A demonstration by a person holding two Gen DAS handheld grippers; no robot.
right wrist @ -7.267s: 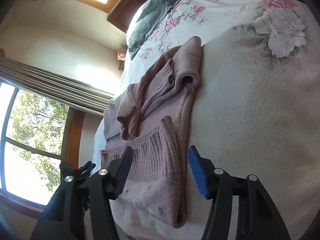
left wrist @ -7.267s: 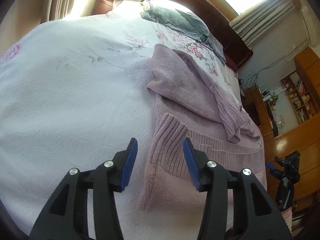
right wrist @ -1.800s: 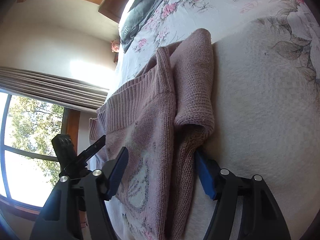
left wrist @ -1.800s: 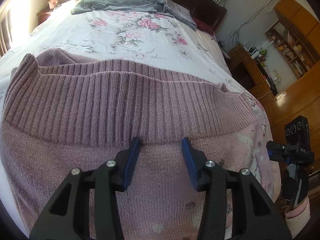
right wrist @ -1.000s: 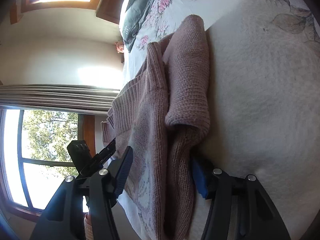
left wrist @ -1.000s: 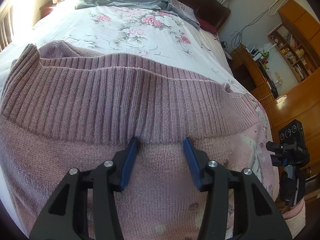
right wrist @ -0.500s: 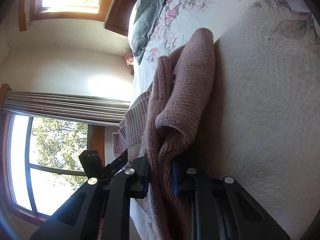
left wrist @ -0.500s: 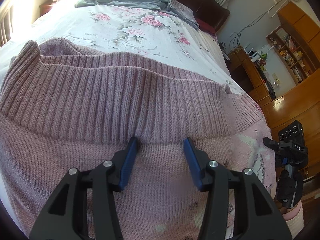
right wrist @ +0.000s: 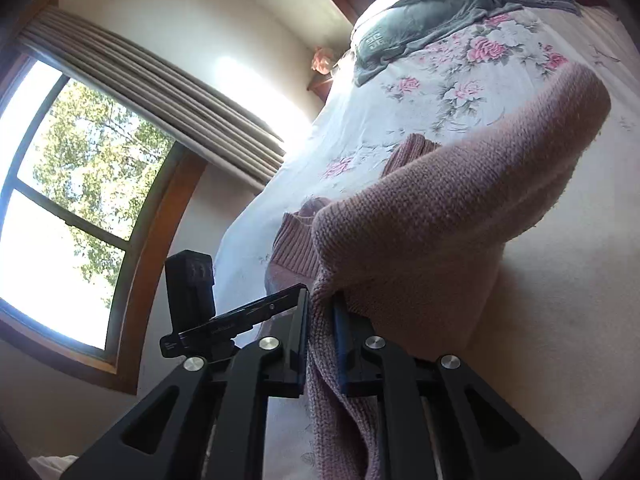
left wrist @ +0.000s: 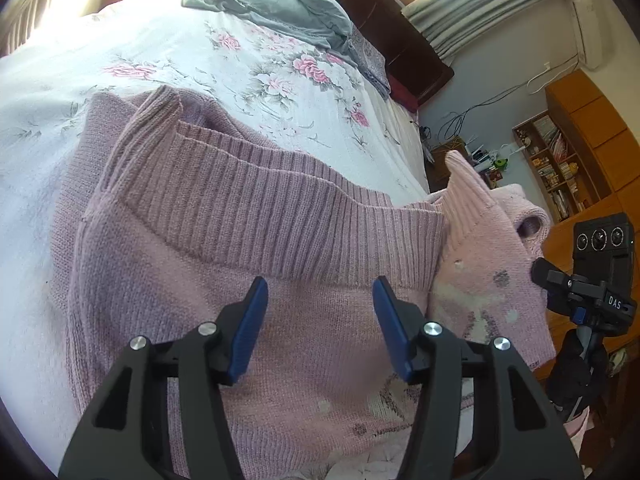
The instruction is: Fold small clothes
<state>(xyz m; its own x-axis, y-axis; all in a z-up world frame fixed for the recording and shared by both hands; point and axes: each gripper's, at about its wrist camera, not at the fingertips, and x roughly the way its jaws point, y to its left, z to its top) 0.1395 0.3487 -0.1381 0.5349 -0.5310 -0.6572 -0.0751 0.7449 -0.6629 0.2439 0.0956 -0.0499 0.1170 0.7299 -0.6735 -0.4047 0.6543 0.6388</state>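
A pink knitted sweater (left wrist: pixel 248 248) lies folded on the bed, its ribbed hem band running across the middle of the left wrist view. My left gripper (left wrist: pixel 318 320) hovers open just above the sweater's body, below the ribbed band, with nothing between its blue pads. In the right wrist view my right gripper (right wrist: pixel 322 332) is shut on the sweater's (right wrist: pixel 460 208) edge, and the knit is lifted off the bed and drapes down between the fingers. That raised side shows at the right of the left wrist view as a pale peak.
The bed carries a white floral bedspread (left wrist: pixel 248 64) with a grey folded garment (left wrist: pixel 272 4) near the dark headboard. A black camera on a stand (left wrist: pixel 600 272) is beside the bed on the right. Wooden shelves (left wrist: pixel 560 168) line the wall. A window (right wrist: pixel 68 184) with curtains is on the other side.
My right gripper closed on the sweater's side edge and lifted it off the bed. The left gripper drew back slightly and stays open over the sweater.
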